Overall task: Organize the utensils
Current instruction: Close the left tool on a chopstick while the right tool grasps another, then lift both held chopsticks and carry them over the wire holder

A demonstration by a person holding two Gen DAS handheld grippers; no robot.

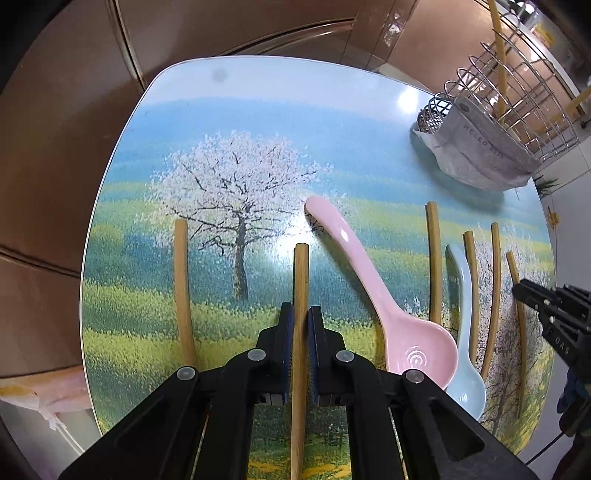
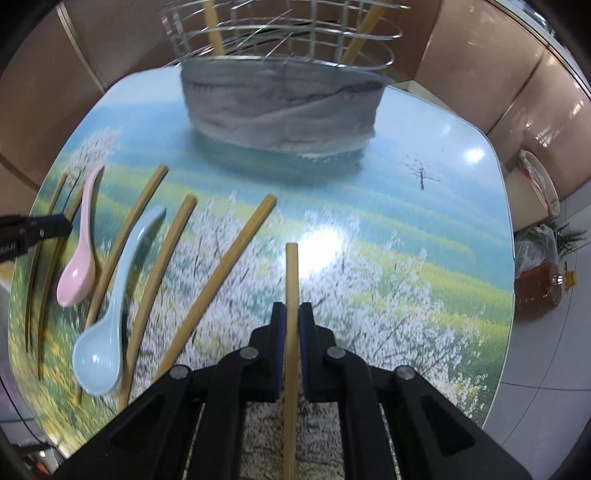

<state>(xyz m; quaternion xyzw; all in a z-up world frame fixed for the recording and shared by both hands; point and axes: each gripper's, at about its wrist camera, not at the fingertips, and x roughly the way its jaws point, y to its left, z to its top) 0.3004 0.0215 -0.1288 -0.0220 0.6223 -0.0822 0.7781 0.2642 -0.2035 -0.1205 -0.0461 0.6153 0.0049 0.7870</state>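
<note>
On the far left of the painted tabletop, a lone bamboo chopstick is lying flat by itself. Just beside it to the right, your left gripper is pinching another chopstick between its blue pads, jaws closed on the shaft, the stick running straight ahead along the fingers. Next, the pink ceramic spoon is resting at a slant, bowl toward you, its bowl touching the pale blue spoon just to the right. A chopstick is lying between the two spoon handles, and two more are lying just beyond the blue spoon.

Further right, your right gripper is clamping its own chopstick, jaws closed on it; whether that stick is lifting clear of the table or still touching it is hard to judge, since that view is blurring slightly. At the far edge of the table, toward the right, the wire utensil rack is standing with a grey felt wrap around its base, and two chopsticks are already standing upright inside it. Beyond the table's right edge, a bottle of amber oil is sitting on the floor.
</note>
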